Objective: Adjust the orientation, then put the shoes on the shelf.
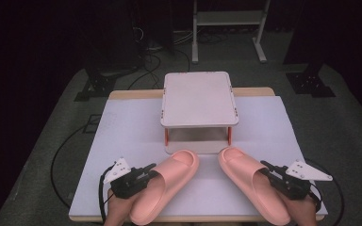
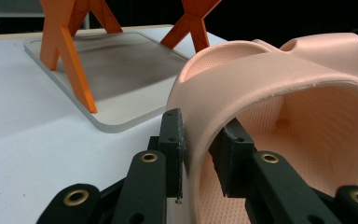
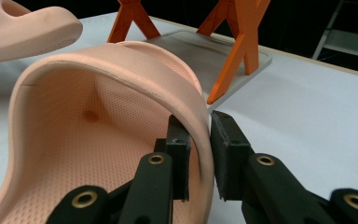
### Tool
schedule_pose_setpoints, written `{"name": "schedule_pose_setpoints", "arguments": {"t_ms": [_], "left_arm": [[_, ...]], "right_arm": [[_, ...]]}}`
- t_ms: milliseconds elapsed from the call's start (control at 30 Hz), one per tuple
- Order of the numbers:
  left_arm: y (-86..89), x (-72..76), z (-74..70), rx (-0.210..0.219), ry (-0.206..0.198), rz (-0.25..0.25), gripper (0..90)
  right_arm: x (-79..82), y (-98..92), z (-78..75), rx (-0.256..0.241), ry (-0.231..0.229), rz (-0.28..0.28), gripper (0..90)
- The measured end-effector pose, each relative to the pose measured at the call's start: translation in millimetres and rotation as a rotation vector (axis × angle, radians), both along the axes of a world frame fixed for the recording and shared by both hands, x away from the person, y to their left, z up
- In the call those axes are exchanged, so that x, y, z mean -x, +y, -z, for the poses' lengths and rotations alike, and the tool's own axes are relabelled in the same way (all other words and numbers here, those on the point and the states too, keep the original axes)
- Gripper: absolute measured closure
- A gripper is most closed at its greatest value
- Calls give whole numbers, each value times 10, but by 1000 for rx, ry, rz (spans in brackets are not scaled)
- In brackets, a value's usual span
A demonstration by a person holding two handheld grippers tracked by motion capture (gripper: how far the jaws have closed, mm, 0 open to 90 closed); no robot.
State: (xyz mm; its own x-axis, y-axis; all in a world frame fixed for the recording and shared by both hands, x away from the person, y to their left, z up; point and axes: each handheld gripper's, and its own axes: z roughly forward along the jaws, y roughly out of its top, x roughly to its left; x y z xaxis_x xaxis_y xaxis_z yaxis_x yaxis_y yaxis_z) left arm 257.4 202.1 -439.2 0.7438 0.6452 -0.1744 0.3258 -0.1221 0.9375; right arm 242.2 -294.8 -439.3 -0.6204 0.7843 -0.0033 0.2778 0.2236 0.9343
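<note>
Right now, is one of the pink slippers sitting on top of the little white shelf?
No, both pink slippers lie on the white table in front of the white shelf, whose top is bare.

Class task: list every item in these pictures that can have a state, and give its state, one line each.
Left gripper: shut on the left slipper's strap.
Right gripper: shut on the right slipper's strap.
Left slipper: upright on the table, toe toward the rack.
Right slipper: upright, toe toward the rack.
Rack: standing, top bare.

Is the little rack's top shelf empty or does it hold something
Empty: the high view shows the rack's top shelf bare, with both pink slippers on the table in front.
</note>
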Motion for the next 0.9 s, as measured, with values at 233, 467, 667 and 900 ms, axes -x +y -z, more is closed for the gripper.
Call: {"name": "schedule_pose_setpoints", "arguments": {"t_ms": [233,467,667,900], "left_arm": [[15,4,-69,19,-13,5,748],[12,15,-145,29,-28,9,754],[29,26,-234,41,-38,18,755],[29,6,-402,37,-67,25,758]], "right_arm": [[3,30,-61,-2,-9,-16,773],[27,22,-144,-1,-20,-20,773],[24,34,-201,-15,-31,-23,773],[-10,89,-291,-17,-40,-36,773]]}}
